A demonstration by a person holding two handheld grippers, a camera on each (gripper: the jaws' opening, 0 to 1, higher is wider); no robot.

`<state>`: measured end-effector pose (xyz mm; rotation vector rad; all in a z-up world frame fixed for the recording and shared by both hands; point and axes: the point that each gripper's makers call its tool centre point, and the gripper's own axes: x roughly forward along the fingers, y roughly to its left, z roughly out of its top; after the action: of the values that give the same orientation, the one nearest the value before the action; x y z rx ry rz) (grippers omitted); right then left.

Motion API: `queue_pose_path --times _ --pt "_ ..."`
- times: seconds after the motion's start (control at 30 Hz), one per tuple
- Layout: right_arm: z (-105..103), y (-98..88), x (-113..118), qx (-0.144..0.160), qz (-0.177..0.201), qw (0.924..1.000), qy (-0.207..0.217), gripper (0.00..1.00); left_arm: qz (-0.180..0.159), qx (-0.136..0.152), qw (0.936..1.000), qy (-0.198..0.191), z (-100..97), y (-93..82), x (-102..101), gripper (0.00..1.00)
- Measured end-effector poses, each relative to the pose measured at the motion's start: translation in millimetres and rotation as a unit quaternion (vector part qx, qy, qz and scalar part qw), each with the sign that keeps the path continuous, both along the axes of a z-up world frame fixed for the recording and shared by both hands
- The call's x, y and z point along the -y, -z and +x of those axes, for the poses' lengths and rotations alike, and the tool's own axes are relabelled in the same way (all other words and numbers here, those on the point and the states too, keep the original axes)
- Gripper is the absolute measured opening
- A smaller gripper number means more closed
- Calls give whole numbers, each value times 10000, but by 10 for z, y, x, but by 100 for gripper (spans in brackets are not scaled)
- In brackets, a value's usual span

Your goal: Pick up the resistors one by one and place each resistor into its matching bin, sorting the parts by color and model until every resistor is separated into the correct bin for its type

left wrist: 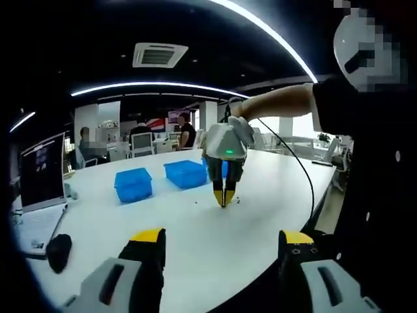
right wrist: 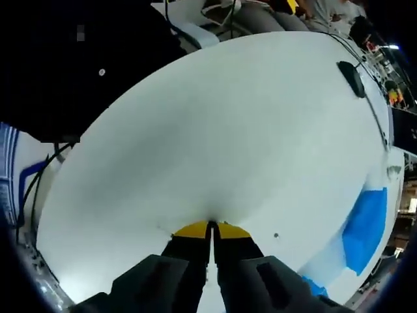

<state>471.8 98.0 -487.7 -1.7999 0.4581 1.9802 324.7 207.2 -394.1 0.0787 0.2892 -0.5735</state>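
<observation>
Right tongs (right wrist: 212,229) are pinching closed at the bench (right wrist: 215,130), left tongs (left wrist: 223,238) gaping empty; resistors (left wrist: 236,201), likely tiny and light, want fingertip grips.

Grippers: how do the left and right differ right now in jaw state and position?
The left gripper has its jaws wide apart and is held back above the near edge of the table; the right gripper has its jaws closed together, tips down at the table surface near small dark specks. Whether the right grips a resistor is too small to tell. Both have black jaws with yellow tips.
</observation>
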Motion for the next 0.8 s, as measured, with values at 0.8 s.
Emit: queue_pose_path --times 0.8 --pt "92 -1586 850 -1113 4482 7729 4352 5 -199 304 9991 227 317 -172 66 71"
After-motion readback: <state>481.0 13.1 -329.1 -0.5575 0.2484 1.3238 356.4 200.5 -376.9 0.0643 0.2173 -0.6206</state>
